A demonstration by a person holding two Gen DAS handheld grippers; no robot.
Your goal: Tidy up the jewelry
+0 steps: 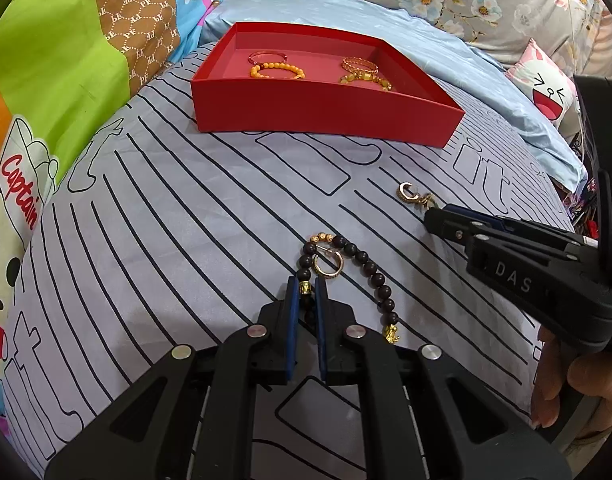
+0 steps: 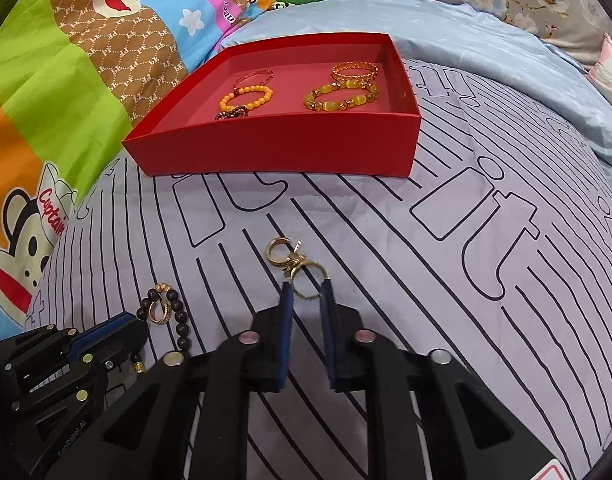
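Left fingers [image 1: 292, 312] closed on the dark bead bracelet [image 1: 365, 268], pinching a gold spacer bead on the strand at the tips; the rest of the strand loops out ahead and to the right of the fingers, lying on the bed sheet [image 2: 385, 240]. A gold hoop earring [image 1: 327, 266] sits inside that loop just ahead of the tips, touching or nearly touching the beads, and could get dragged along on lift. Right fingers [image 2: 284, 320] closed on a thin gold ring [image 2: 306, 297], pads on its two sides at the very tips. A second hoop earring [image 2: 276, 250] and a small charm lie just beyond, seemingly tangled or touching the ring; can't tell if linked. Red box [image 2: 274, 148] is well ahead of both pairs of fingers, already holding an orange bead bracelet [image 2: 246, 96], a yellow bead bracelet [image 2: 339, 96] and bangles. Handling: bracelet is light, floppy, round beads roll and slip, so pinch across the strand, not on one bead's crown. Ring is tiny, hard and slick, the grip is shallow, and it could pop out or twist. The soft sheet gives under pressure.
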